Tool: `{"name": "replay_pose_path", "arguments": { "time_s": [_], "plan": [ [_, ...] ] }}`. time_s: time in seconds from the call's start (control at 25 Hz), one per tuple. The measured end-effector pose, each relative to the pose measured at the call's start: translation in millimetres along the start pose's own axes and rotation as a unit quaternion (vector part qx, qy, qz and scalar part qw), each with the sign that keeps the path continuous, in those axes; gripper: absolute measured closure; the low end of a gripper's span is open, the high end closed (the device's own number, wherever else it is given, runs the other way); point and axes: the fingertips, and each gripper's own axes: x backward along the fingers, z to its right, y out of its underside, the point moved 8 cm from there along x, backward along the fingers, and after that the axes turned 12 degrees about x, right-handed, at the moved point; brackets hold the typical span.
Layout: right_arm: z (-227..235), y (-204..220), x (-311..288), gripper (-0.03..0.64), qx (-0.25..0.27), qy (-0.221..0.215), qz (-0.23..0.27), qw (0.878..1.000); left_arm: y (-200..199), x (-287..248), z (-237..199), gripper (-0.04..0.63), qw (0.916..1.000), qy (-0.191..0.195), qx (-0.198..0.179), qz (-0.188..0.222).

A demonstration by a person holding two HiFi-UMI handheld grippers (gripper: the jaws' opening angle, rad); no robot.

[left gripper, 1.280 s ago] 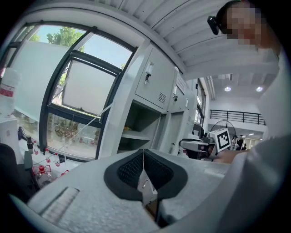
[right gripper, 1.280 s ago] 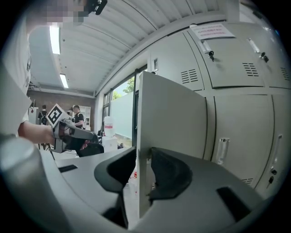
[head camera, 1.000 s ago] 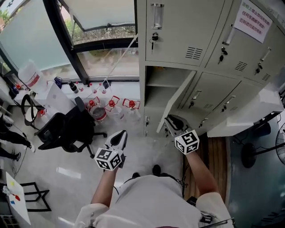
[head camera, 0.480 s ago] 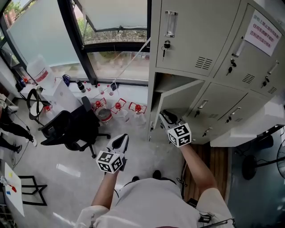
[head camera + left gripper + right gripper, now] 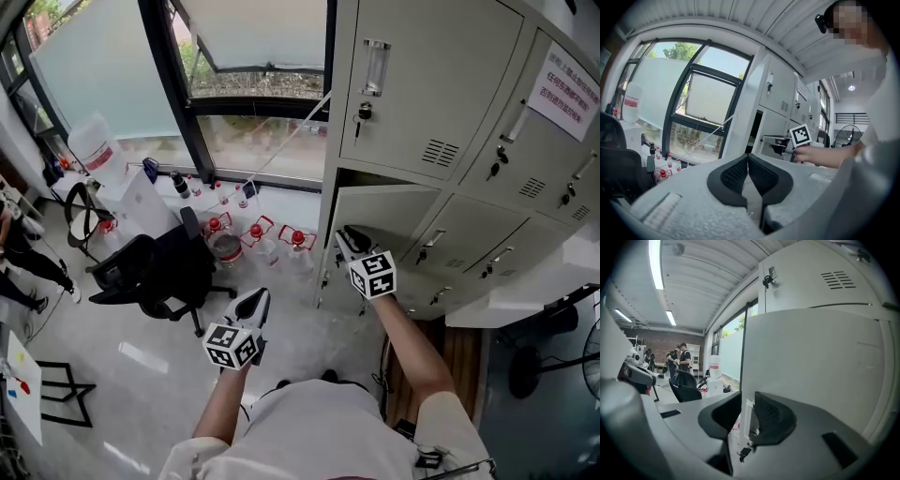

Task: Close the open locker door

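Nearly finished, judging by the thin dark gap left along the top of the locker door (image 5: 398, 220), just under the upper-left compartment of the locker bank (image 5: 422, 84). Clamped on that door's free edge with the right gripper (image 5: 352, 246), pads either side of the panel. Probably left to do: press the last bit flush, then let go. Nothing in the left gripper (image 5: 251, 307), pads pressed together, low and well apart from the lockers.

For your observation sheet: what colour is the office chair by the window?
Black; the office chair shows best in the head view.
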Motion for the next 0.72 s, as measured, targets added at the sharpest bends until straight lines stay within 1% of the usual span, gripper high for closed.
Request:
{"name": "replay_pose_path", "arguments": {
  "time_s": [0.36, 0.72],
  "plan": [
    [26, 1, -26, 0.529, -0.014, 0.013, -0.005, 1.0, -4, -3, -8, 0.58, 0.9997, -0.022, 0.005, 0.013],
    [43, 7, -41, 0.529, -0.032, 0.021, -0.007, 0.999, -1, -5, -16, 0.58, 0.9991, -0.039, 0.013, 0.012]
  ]
}}
